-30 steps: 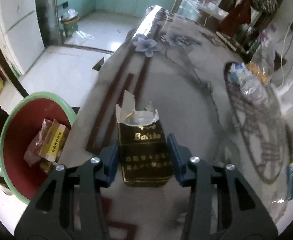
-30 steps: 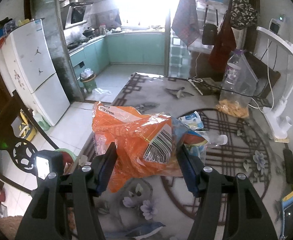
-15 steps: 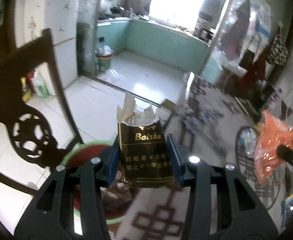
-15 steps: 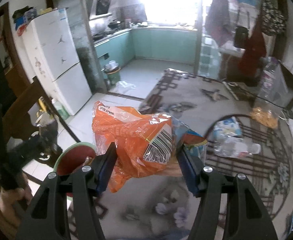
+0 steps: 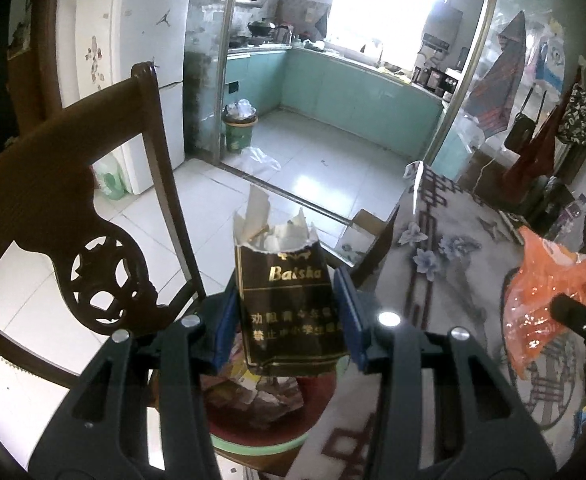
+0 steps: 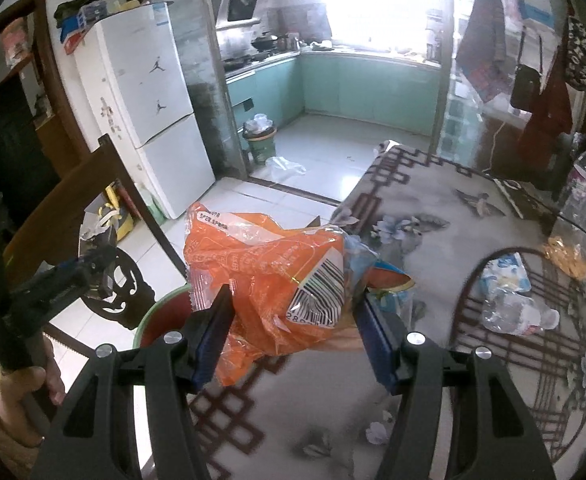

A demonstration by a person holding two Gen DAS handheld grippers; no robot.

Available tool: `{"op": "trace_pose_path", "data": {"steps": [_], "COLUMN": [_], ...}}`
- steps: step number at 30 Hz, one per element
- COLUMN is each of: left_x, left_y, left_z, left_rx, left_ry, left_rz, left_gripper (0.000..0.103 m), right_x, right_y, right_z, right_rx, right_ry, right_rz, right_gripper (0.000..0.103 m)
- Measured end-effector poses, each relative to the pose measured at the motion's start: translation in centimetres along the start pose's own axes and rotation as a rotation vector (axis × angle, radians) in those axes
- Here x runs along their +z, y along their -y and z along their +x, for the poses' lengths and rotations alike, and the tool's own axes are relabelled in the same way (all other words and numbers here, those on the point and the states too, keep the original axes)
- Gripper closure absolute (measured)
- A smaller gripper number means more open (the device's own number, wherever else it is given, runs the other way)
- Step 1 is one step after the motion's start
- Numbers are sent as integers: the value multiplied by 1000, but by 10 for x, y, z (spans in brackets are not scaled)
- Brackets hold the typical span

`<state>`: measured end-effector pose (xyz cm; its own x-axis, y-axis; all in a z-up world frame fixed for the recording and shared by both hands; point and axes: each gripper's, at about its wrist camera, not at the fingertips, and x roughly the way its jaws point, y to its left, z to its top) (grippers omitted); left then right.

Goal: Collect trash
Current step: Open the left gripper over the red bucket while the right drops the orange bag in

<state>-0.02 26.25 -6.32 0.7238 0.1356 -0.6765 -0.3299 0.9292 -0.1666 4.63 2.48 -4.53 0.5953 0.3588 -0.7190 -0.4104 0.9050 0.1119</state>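
Observation:
My left gripper [image 5: 287, 316] is shut on a torn dark cigarette pack [image 5: 289, 300] with gold lettering. It hangs upright above a red bin with a green rim [image 5: 253, 438] that holds crumpled wrappers. My right gripper [image 6: 295, 322] is shut on a crumpled orange plastic wrapper [image 6: 269, 276] with a barcode, held over the patterned tablecloth [image 6: 433, 220] near its left edge. The bin's rim [image 6: 161, 300] shows just left of the right gripper's fingers. From the left wrist view the orange wrapper [image 5: 545, 300] appears at the right; from the right wrist view the left gripper [image 6: 93, 262] appears at the left, held by a hand [image 6: 21, 388].
A dark carved wooden chair [image 5: 93, 240] stands beside the bin. On the table lie a crushed clear bottle [image 6: 517, 316], a blue-white wrapper [image 6: 505, 272] and a bag of orange snacks [image 6: 565, 256]. A white fridge [image 6: 141, 108] and a small kitchen bin [image 6: 259, 140] stand further off.
The left gripper lifted the cigarette pack off the table and carried it left over the red bin. The right gripper carried the orange wrapper left toward the table edge.

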Motion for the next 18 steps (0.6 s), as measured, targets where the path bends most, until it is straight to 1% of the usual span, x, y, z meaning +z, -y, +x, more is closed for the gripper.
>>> {"op": "trace_pose_path", "data": {"steps": [6, 13, 15, 16, 17, 18], "left_x": [-3, -4, -4, -4, -4, -3], "left_y": [-10, -20, -22, -24, -26, -27], "left_z": [5, 13, 15, 15, 15, 14], "left_rx": [13, 21, 29, 42, 51, 57], "left_ry": [-19, -40, -44, -41, -37, -29], "left_rz": [-4, -22, -26, -30, -38, -47], "left_gripper": [60, 60, 60, 56, 42, 33], "right_x": [0, -10, -11, -10, -10, -9], "right_y": [-13, -46, -55, -59, -63, -67], "right_z": [21, 73, 85, 89, 93, 96], "right_rx": [38, 112, 139, 154, 170, 176], "right_ry": [-40, -157, -176, -181, -185, -184], "right_rz": [-22, -81, -93, -98, -106, -115], "right_gripper": [44, 44, 44, 43, 41, 38]}}
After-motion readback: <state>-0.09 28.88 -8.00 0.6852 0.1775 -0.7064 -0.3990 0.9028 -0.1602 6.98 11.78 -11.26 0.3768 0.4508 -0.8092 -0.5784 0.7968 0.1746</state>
